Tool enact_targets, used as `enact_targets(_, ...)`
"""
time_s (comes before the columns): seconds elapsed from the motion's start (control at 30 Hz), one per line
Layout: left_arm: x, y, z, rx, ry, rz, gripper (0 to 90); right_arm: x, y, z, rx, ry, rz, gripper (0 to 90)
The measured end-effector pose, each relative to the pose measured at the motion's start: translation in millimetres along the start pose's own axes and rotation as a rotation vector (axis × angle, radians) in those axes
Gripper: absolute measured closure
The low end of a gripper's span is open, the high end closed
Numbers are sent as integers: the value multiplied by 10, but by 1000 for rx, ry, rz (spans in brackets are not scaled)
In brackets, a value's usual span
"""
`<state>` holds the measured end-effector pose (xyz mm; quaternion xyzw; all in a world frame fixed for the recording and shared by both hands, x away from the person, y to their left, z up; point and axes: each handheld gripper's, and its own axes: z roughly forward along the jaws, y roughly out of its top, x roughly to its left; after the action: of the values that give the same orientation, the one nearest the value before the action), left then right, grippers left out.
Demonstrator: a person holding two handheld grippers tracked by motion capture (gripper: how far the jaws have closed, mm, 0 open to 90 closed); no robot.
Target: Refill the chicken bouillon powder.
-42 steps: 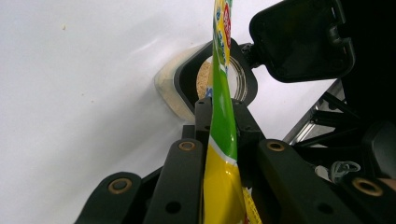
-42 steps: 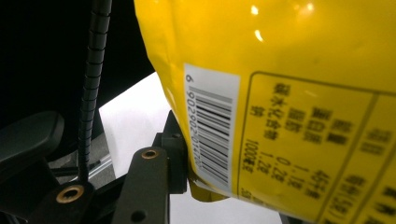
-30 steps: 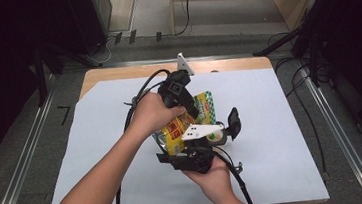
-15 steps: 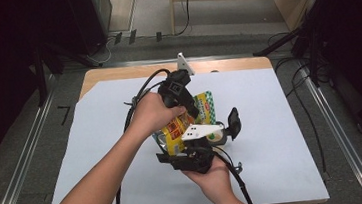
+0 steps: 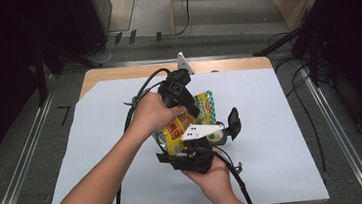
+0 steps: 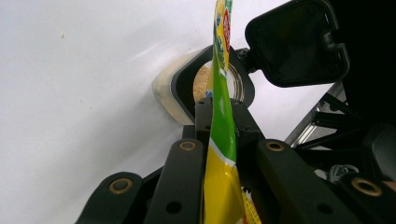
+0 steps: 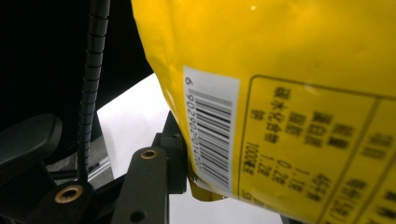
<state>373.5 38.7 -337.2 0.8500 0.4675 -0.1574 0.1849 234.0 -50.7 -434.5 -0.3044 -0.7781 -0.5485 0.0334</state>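
Left hand-held gripper [image 5: 189, 108]: jaws brought together and clamped on the top edge of the bag [image 5: 174, 130]; the left gripper view shows the green and yellow film pinched flat between them. Right hand-held gripper [image 5: 166, 156]: set against the lower part of the same bag. The right gripper view shows one jaw pressed on the bottom corner beside the barcode, with the other hidden behind the film. Judged to be gripping it.

Desk [image 5: 281, 122]: covered in white paper, with nothing else of note on it near the work.

Bag: held clear of the desk between the two hands, near the middle, tilted with its top end pointing away from the person. It hangs above and just beside the jar [image 5: 216, 136]. Whether the top is cut open cannot be told.

Jar: standing on the desk just right of the bag, mouth uncovered.

Lid [image 5: 233, 122]: black, hinged, flipped back and standing open on the jar's far side.

Contents: a pale crumbly filling [image 6: 201, 84] already lies inside the jar.

Assessment: the work appears to be emptying the bag into the jar. Done: jar opened, bag lifted and held at both ends over the mouth. No stream of filling is visible. Left: tipping out whatever remains, putting the bag down, shutting the lid
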Motion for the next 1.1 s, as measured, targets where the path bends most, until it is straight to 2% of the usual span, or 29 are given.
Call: enact_targets(1.1,-26,7,12,5,1,3,856,2,-12,5,-2,-3,-2,647)
